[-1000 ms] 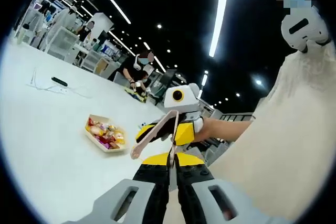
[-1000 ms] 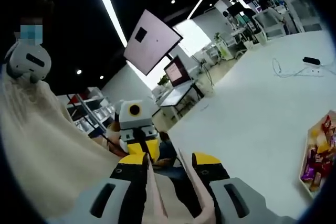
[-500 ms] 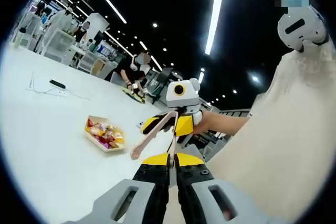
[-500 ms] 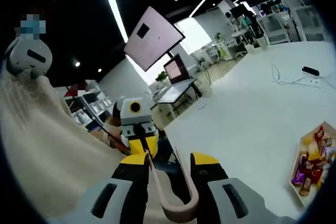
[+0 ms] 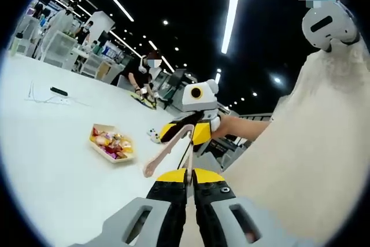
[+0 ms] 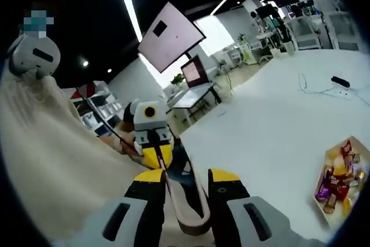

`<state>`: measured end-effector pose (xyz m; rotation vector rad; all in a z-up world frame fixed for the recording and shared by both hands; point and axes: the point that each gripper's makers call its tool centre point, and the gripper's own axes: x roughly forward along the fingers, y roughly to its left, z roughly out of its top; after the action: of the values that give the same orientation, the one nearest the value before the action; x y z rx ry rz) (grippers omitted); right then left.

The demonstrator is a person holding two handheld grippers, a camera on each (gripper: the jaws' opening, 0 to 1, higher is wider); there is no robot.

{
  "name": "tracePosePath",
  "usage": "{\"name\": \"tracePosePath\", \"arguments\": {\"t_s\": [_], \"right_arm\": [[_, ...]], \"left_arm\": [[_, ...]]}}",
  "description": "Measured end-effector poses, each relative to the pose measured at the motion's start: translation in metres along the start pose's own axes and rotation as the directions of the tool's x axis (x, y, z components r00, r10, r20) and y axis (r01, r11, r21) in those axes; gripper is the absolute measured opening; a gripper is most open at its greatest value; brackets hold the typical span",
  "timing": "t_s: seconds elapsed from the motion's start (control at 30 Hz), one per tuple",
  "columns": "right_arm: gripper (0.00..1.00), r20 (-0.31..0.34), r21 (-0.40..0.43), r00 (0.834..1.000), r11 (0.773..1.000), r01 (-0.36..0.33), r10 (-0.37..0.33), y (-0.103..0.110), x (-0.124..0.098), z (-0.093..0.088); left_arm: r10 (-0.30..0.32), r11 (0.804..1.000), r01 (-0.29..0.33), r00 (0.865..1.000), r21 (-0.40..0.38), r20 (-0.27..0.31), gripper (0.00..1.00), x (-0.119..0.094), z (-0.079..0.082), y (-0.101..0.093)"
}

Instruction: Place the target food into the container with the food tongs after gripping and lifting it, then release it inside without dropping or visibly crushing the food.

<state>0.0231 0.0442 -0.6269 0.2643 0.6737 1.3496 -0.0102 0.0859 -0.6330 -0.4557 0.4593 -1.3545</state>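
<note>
White tabletop [image 5: 52,154] spreads wide under both grippers, and a person in a cream garment [image 5: 324,143] stands close beside it, holding one in each hand. In the left gripper view, the left gripper [image 5: 189,184] has its yellow-tipped jaws pressed together with barely a slit between them and nothing caught there. Opposite it hangs the right gripper [image 5: 184,132], clamped on a pair of pale pinkish tongs [image 5: 165,151] whose arms slant down toward the table, the tips hanging above the surface and holding no food. In the right gripper view those tongs [image 6: 186,211] sit between the jaws, looped end nearest the camera, the jaws squeezing the arms from both sides. Out on the table, well apart from the tong tips, lies a shallow tray [image 5: 95,143] heaped with small, brightly wrapped sweets [image 5: 111,144] in red, yellow and purple. A dark cable unit [image 5: 58,91] rests far back on the table.
</note>
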Motion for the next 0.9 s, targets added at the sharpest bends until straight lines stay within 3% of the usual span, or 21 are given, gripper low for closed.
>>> {"name": "tracePosePath", "arguments": {"t_s": [0.4, 0.73, 0.83, 0.9], "right_arm": [[0.26, -0.018, 0.0, 0.999, 0.999, 0.041, -0.041, -0.006, -0.012, -0.01], [0.25, -0.037, 0.026, 0.999, 0.999, 0.033, -0.032, -0.005, -0.018, -0.016], [0.26, -0.065, 0.037, 0.998, 0.999, 0.008, -0.006, -0.003, -0.021, -0.021], [0.26, -0.132, 0.032, 0.991, 0.999, -0.027, 0.031, 0.002, -0.022, -0.03]], "left_arm": [[-0.018, 1.0, 0.018, 0.999, -0.011, -0.047, 0.0, 0.006, -0.005, 0.004], [-0.039, 0.999, 0.039, 0.997, -0.005, -0.066, 0.0, 0.015, -0.007, 0.003], [-0.037, 0.999, 0.037, 0.997, -0.002, -0.068, 0.0, 0.017, -0.007, 0.005], [-0.04, 0.999, 0.04, 0.997, -0.011, -0.06, 0.01, 0.017, -0.005, 0.006]]}}
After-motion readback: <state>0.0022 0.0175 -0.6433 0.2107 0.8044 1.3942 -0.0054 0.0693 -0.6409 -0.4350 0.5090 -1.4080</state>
